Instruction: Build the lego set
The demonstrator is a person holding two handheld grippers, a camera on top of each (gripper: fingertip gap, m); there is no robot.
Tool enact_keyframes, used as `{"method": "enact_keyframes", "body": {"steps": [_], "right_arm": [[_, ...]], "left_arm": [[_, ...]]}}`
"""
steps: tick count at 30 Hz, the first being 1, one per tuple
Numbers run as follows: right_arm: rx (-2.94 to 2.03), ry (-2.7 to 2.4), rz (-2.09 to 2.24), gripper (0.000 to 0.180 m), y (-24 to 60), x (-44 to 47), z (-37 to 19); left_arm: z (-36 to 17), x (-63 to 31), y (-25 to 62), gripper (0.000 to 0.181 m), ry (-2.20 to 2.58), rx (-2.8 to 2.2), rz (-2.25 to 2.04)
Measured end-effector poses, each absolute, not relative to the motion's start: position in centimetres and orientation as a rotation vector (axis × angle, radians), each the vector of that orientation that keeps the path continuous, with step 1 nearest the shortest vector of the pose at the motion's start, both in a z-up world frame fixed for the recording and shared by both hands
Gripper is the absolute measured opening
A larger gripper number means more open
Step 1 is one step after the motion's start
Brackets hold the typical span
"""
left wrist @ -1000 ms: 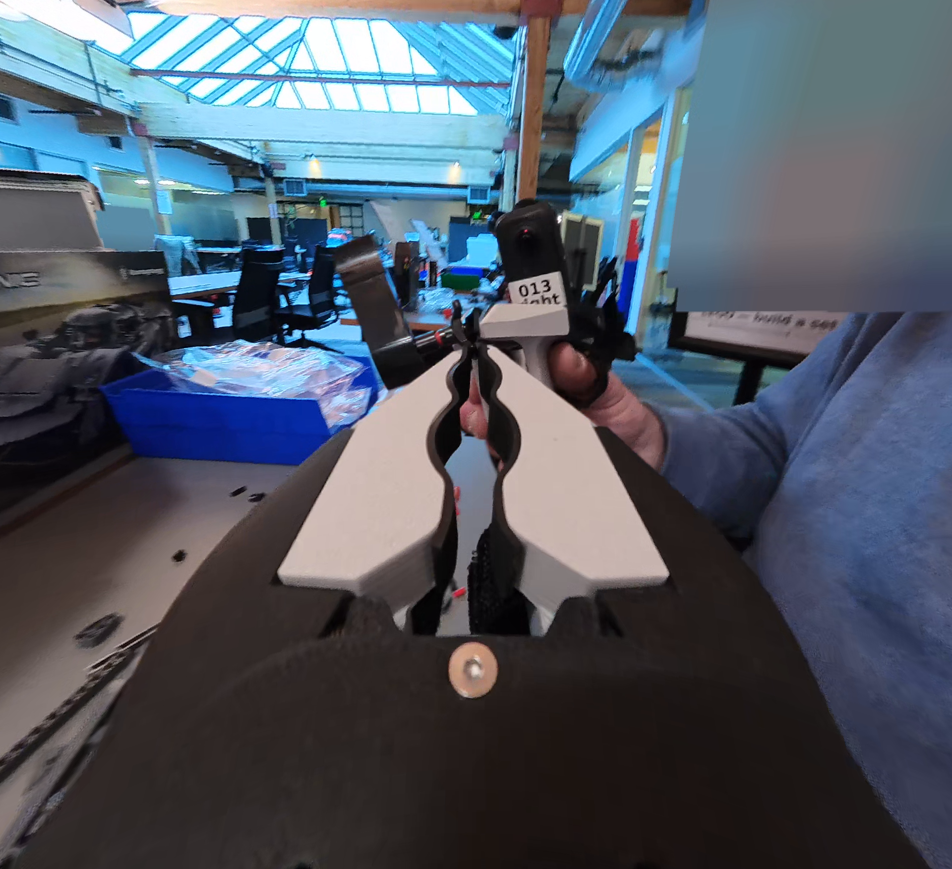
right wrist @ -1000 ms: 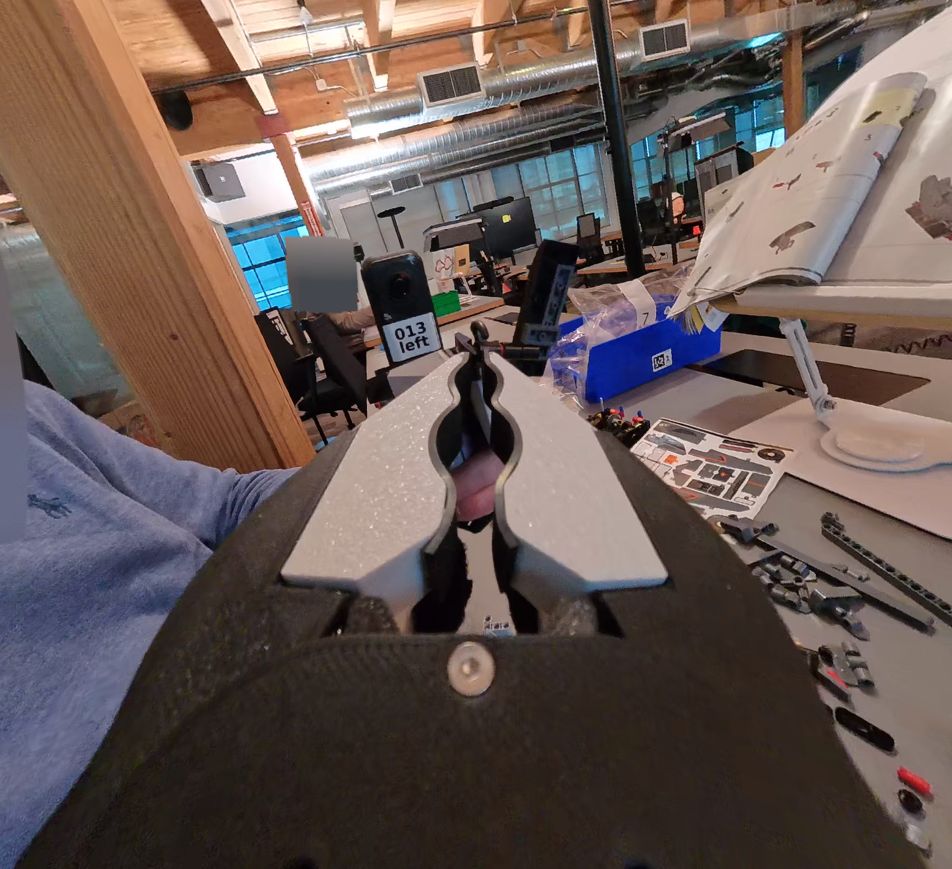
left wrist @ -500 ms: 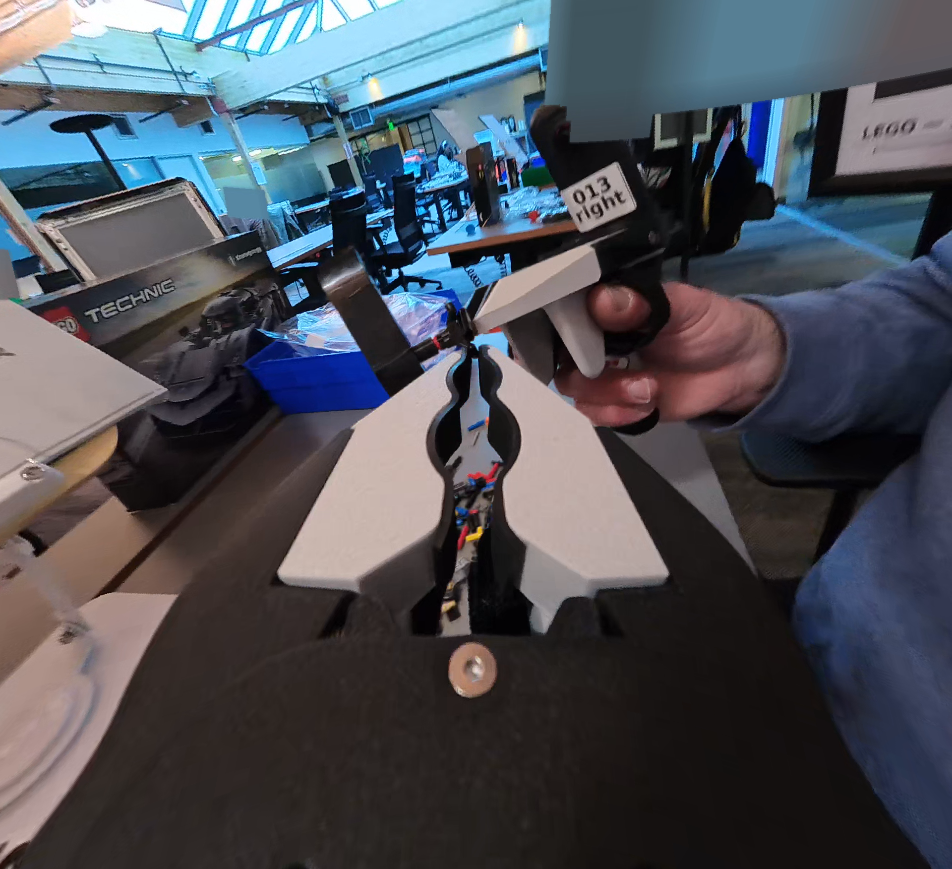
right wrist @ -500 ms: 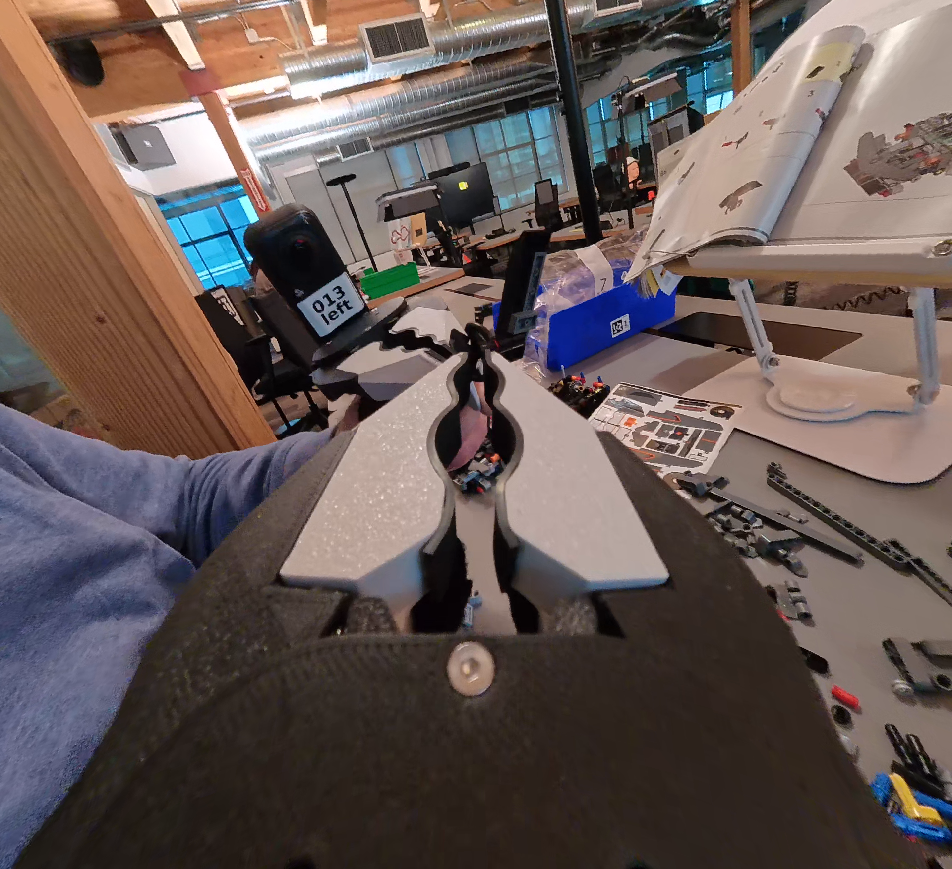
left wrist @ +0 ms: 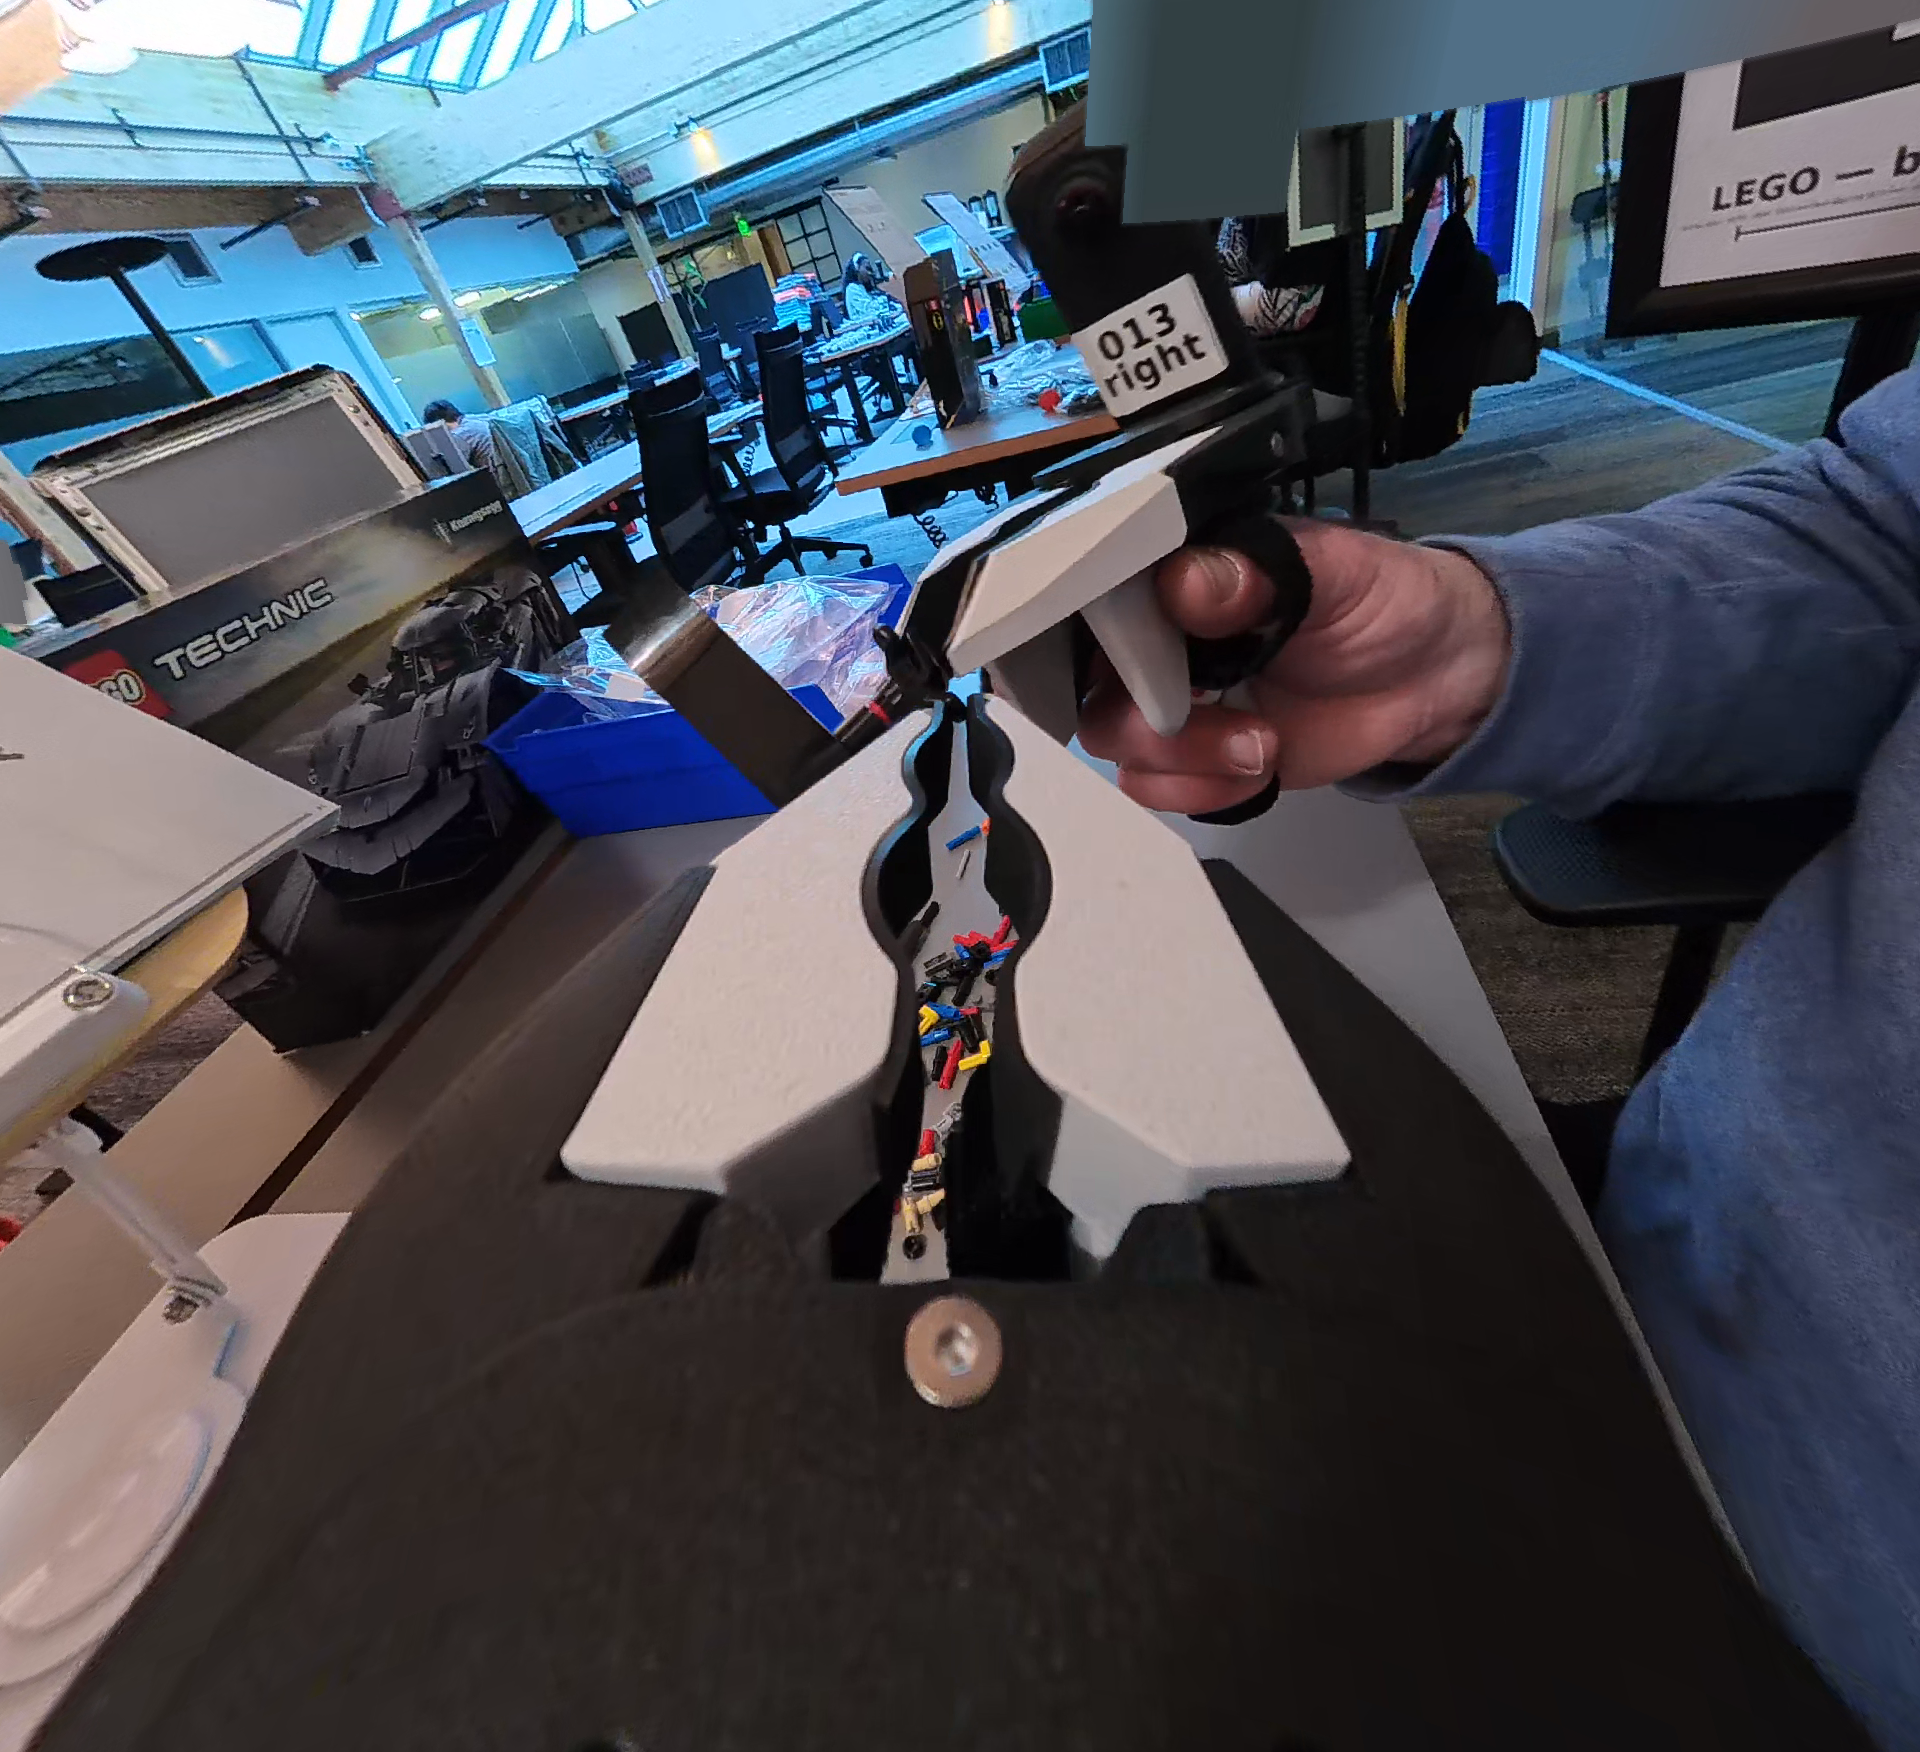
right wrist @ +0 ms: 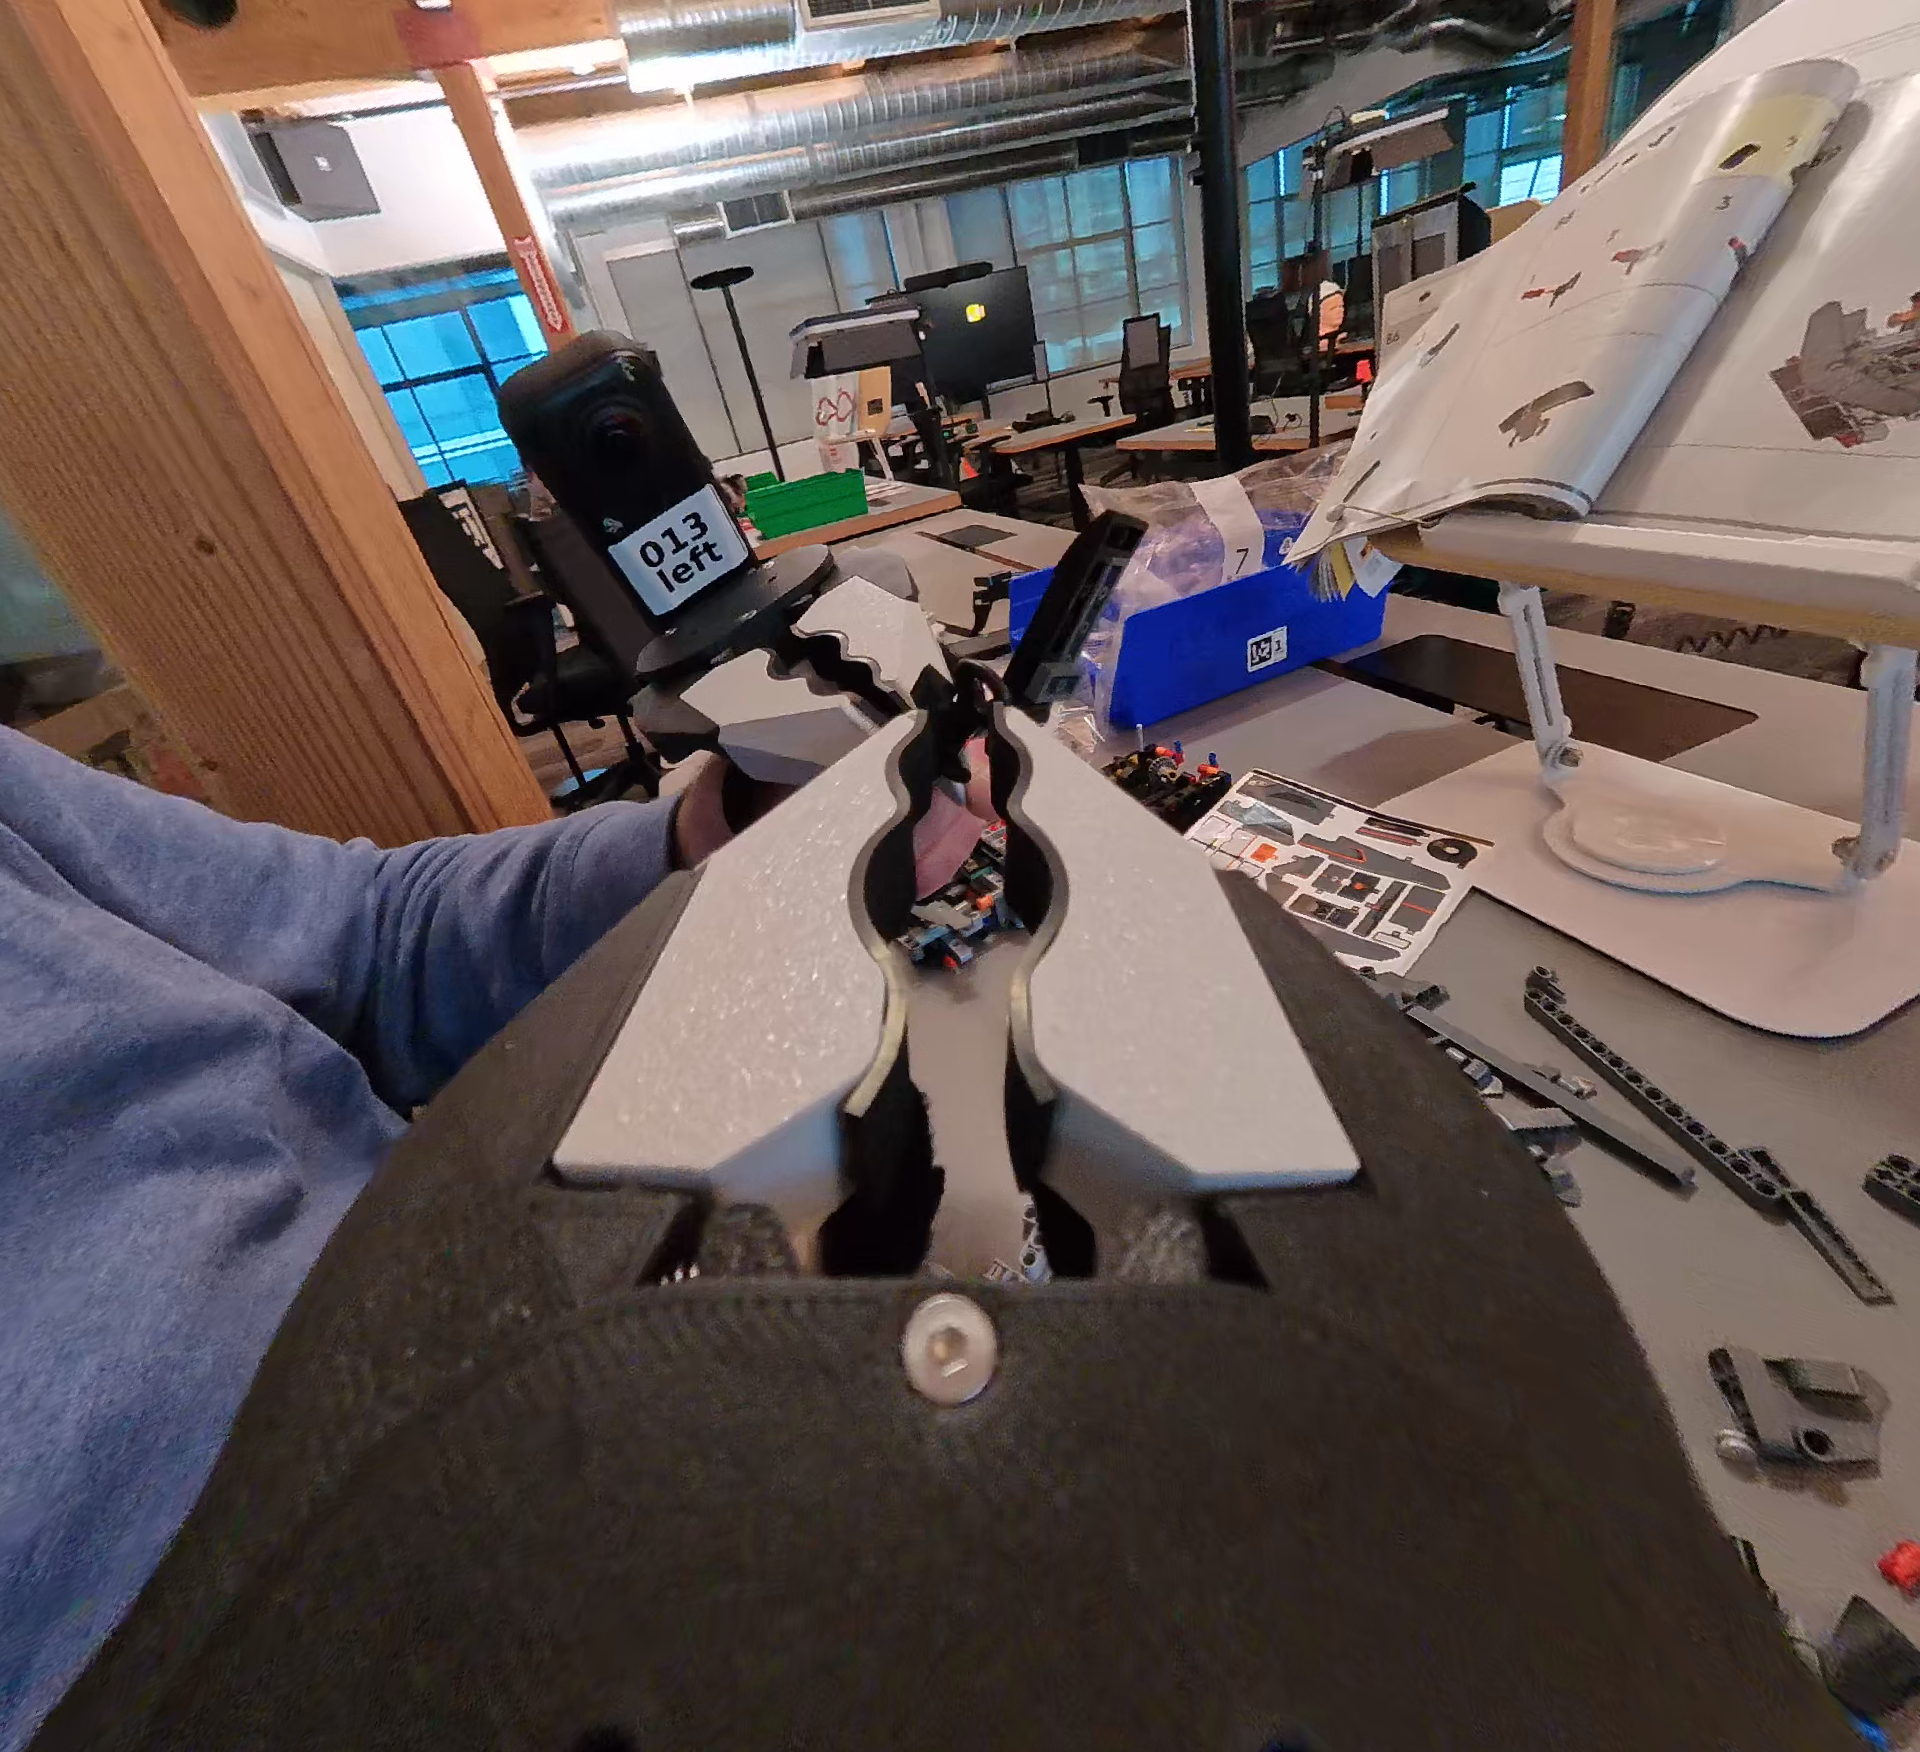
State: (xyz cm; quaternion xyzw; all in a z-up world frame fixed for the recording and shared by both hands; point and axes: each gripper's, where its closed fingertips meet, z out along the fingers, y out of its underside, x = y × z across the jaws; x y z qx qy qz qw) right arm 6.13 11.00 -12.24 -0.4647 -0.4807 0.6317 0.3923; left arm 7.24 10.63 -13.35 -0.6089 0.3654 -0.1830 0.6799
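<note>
Both grippers are held up off the grey table (right wrist: pixel 1621 1214) with their tips nearly meeting: the left gripper (left wrist: pixel 954 715) has its fingers pinched together at the tip, and the right gripper (right wrist: pixel 971 715) is clamped on a small black lego piece (right wrist: pixel 961 700) with a long dark flat part (right wrist: pixel 1070 606) slanting up beyond it. Loose lego parts lie below, a heap of coloured pins (left wrist: pixel 961 996) under the left gripper and grey beams (right wrist: pixel 1683 1120) to the right, beside the sticker sheet (right wrist: pixel 1340 866), the blue bin (right wrist: pixel 1226 642) and the open instruction book (right wrist: pixel 1621 320) on its stand
</note>
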Motion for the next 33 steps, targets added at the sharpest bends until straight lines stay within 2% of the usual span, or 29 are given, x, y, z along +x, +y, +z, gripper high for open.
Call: {"method": "enact_keyframes", "body": {"steps": [16,26,33], "right_arm": [[-1.143,-1.158,1.957,0.002,11.1,6.5,-12.0],[-1.166,-1.203,1.907,0.000,10.9,6.2,-12.1],[-1.262,-1.232,1.855,0.000,11.4,5.2,-14.6]], "left_arm": [[-13.2,7.5,10.7,0.001,0.870,-1.354,-0.395],[-13.7,8.0,10.7,0.000,0.948,-1.375,-0.328],[-16.3,7.9,11.7,0.000,0.939,-1.456,-0.335]]}}
